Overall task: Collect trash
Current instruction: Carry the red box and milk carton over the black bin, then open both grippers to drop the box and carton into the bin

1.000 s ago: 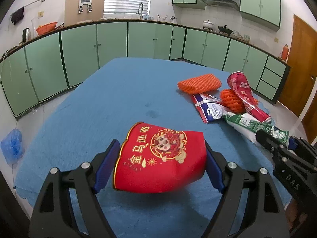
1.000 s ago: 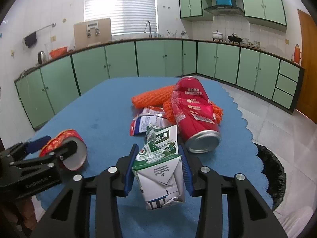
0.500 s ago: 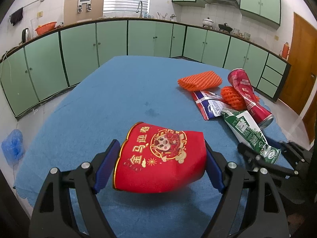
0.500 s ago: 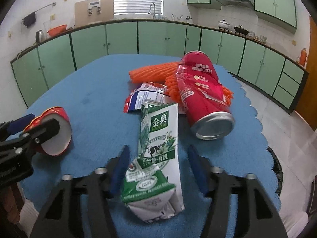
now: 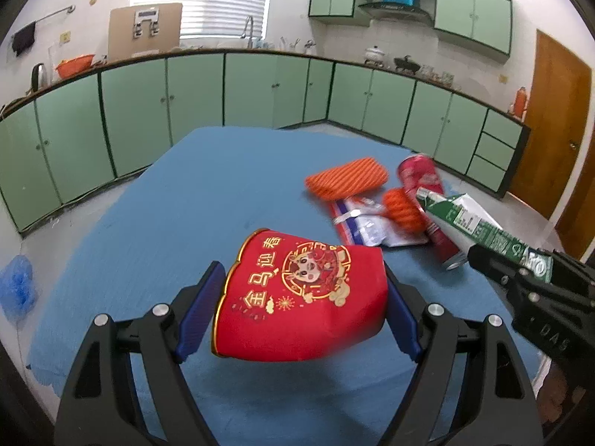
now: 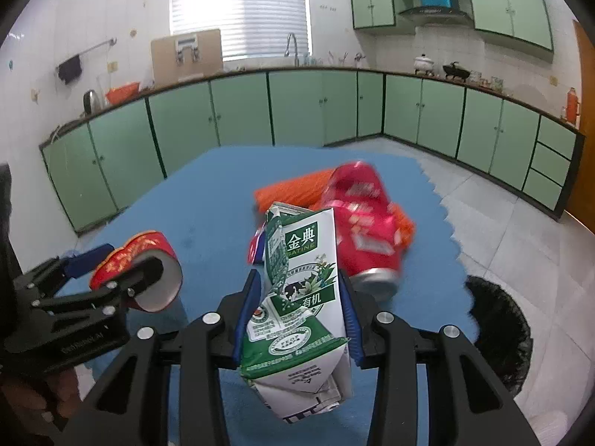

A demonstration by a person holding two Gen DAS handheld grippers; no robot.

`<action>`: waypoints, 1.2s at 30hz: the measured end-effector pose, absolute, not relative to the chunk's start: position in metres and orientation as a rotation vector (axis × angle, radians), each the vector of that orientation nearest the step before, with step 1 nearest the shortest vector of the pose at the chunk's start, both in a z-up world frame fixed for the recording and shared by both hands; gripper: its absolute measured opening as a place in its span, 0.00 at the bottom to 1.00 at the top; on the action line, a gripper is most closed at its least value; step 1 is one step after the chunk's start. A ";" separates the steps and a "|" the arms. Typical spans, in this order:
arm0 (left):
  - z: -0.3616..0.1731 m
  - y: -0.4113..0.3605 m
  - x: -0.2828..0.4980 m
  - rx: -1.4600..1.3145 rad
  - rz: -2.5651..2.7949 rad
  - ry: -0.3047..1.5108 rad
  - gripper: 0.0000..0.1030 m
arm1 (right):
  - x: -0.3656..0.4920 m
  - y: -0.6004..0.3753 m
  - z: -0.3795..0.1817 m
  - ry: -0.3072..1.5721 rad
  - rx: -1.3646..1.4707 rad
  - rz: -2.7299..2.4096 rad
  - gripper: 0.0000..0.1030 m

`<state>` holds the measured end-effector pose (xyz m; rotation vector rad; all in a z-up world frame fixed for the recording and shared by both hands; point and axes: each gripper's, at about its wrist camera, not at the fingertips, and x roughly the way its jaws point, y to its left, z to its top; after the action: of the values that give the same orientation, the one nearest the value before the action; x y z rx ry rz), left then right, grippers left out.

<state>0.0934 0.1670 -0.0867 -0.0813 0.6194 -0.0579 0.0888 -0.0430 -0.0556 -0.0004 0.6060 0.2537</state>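
At lower centre of its own view the left gripper [image 5: 297,312] is clamped on a red paper cup [image 5: 301,308], the right gripper [image 6: 297,319] likewise on a green-and-white milk carton [image 6: 301,297], both clear of the blue table [image 5: 186,204], where can [image 5: 427,193], orange nets [image 5: 346,182] and wrapper [image 5: 368,223] lie right of centre.

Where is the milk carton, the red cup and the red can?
milk carton [image 6: 302,256], right wrist view, its front.
red cup [image 5: 301,293], left wrist view, its printed side.
red can [image 6: 362,219], right wrist view, its crumpled side.
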 end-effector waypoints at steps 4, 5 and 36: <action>-0.069 0.147 0.096 -0.073 -0.106 0.577 0.75 | 0.086 -0.056 -0.037 0.569 0.021 0.224 0.39; -0.065 0.141 0.097 -0.071 -0.122 0.566 0.75 | 0.086 -0.064 -0.032 0.556 0.029 0.209 0.39; -0.087 -0.149 0.193 0.042 -0.568 0.521 0.76 | 0.109 -0.321 -0.055 0.577 0.175 -0.257 0.39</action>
<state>0.1935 -0.1492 -0.0873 0.0416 0.5208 -0.5678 0.1087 -0.3207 -0.0551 0.1751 0.5774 -0.2569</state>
